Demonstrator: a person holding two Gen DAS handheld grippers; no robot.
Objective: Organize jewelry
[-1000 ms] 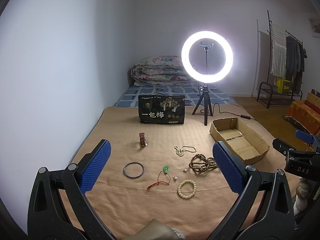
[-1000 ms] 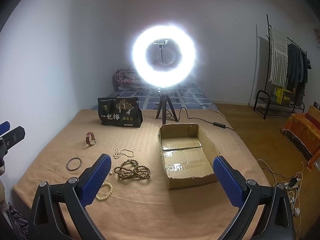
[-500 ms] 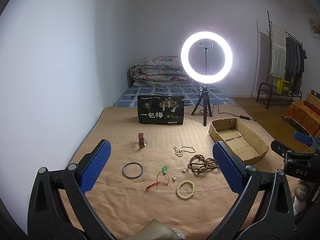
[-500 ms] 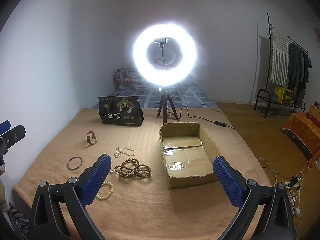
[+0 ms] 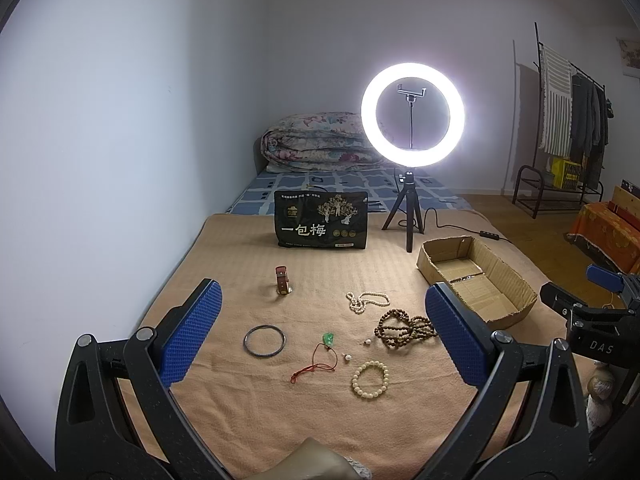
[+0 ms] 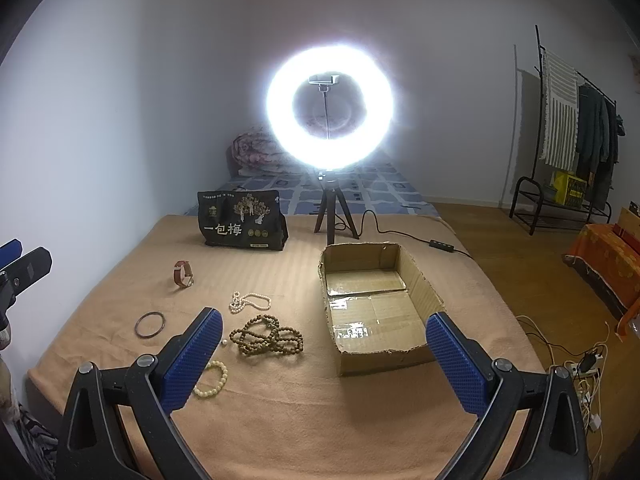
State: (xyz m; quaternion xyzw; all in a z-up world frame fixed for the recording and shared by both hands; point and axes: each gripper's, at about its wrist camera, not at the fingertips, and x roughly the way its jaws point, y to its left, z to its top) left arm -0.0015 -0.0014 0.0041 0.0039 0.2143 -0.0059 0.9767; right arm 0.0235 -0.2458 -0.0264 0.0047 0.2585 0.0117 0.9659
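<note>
Jewelry lies on a tan blanket (image 5: 240,256): a dark bangle (image 5: 264,341), a green pendant on a red cord (image 5: 320,356), a cream bead bracelet (image 5: 370,380), brown wooden beads (image 5: 402,328), a pearl string (image 5: 366,301) and a brown watch (image 5: 282,279). An open cardboard box (image 6: 372,308) stands to the right. My left gripper (image 5: 320,344) is open and empty, held above the near jewelry. My right gripper (image 6: 320,356) is open and empty, above the wooden beads (image 6: 266,336) and the box's near wall.
A lit ring light on a tripod (image 5: 412,120) and a black printed bag (image 5: 320,226) stand at the back of the blanket. A cable with a switch (image 6: 440,245) runs off to the right. A clothes rack (image 6: 568,152) stands by the far wall.
Both views have shifted slightly, and the jewelry sits a little lower and nearer in the right wrist view. Both grippers stay open and empty.
</note>
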